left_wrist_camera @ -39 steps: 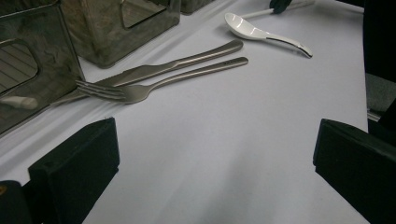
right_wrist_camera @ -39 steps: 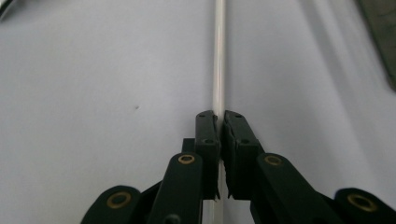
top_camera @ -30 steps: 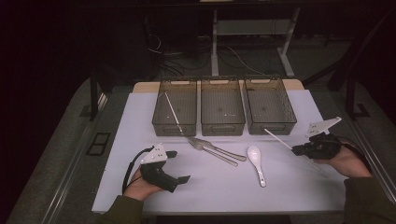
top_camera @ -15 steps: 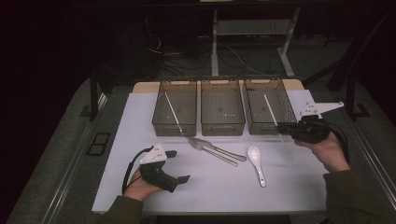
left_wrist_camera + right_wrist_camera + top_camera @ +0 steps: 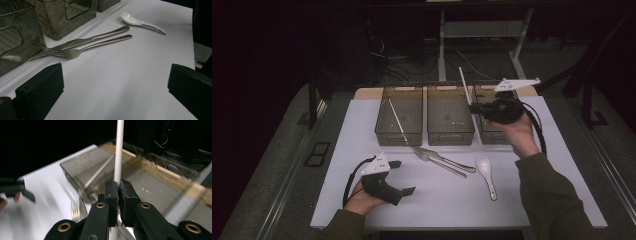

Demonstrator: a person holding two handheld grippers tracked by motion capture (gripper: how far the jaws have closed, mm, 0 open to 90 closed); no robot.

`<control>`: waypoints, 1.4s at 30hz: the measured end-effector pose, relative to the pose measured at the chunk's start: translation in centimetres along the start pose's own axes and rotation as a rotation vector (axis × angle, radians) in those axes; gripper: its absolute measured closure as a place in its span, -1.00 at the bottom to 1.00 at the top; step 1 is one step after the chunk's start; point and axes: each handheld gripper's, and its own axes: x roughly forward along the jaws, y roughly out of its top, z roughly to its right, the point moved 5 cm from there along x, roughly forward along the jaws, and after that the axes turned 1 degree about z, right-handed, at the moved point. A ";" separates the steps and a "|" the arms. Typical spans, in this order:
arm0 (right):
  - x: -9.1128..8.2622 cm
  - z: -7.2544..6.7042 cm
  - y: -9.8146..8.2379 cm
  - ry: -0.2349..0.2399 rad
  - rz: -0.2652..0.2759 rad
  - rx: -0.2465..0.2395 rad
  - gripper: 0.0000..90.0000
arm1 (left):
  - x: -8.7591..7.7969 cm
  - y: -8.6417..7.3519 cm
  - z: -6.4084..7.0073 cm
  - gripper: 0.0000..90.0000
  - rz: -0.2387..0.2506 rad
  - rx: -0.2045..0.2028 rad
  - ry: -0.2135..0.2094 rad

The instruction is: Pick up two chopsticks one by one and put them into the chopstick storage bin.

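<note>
- Left gripper (image 5: 398,177) rests low on the white table (image 5: 362,135) near the front edge, hand under it; jaws spread wide with nothing between them, bare tabletop showing in the gap in the left gripper view.
- Loose cutlery mid-table, three pieces: one fork (image 5: 67,53), one table knife (image 5: 85,41), one white ceramic soup spoon (image 5: 486,169). Fork and knife lie side by side and touch; spoon sits apart, on the right gripper's side of them.
- Right gripper (image 5: 475,108) is held up above the right-hand bin, jaws pinched together on one white chopstick (image 5: 467,92).
- The chopstick is in the air, steeply tilted, top end pointing away past the bins; in the right gripper view it runs up from between the black pads (image 5: 112,192).
- Three clear plastic bins (image 5: 450,120) in a row at the far side.
- Left bin holds one more white chopstick (image 5: 396,119), lying diagonally.
- Middle bin looks empty, though it is dim.
- Chopsticks counted: two.
</note>
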 end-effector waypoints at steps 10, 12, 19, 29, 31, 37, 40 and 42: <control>8.0 -2.5 4.9 0.004 0.046 0.022 0.90 | -0.1 0.1 0.0 -1.00 0.002 0.009 0.004; 9.6 -2.9 5.6 0.008 0.049 0.035 0.90 | -0.1 0.1 -0.1 -1.00 0.004 0.010 0.004; 14.0 -3.9 6.8 0.002 0.037 0.056 0.90 | -0.2 0.0 -0.4 -1.00 0.007 0.018 0.011; 18.0 -5.1 5.9 -0.005 -0.046 0.055 0.90 | -0.1 0.1 -0.3 -1.00 0.008 0.018 0.005; 18.9 -5.1 5.3 -0.010 -0.080 0.060 0.90 | -0.1 0.1 -0.3 -1.00 0.007 0.019 0.004; 21.3 -5.0 3.2 -0.043 -0.189 0.089 0.89 | -0.1 0.0 -0.3 -1.00 0.001 0.024 0.002; 22.2 -4.8 2.3 -0.065 -0.230 0.100 0.88 | -0.1 0.1 -0.2 -1.00 0.001 0.023 -0.001; 22.7 -4.6 1.7 -0.071 -0.258 0.104 0.84 | -0.1 0.1 -0.2 -1.00 0.002 0.021 -0.002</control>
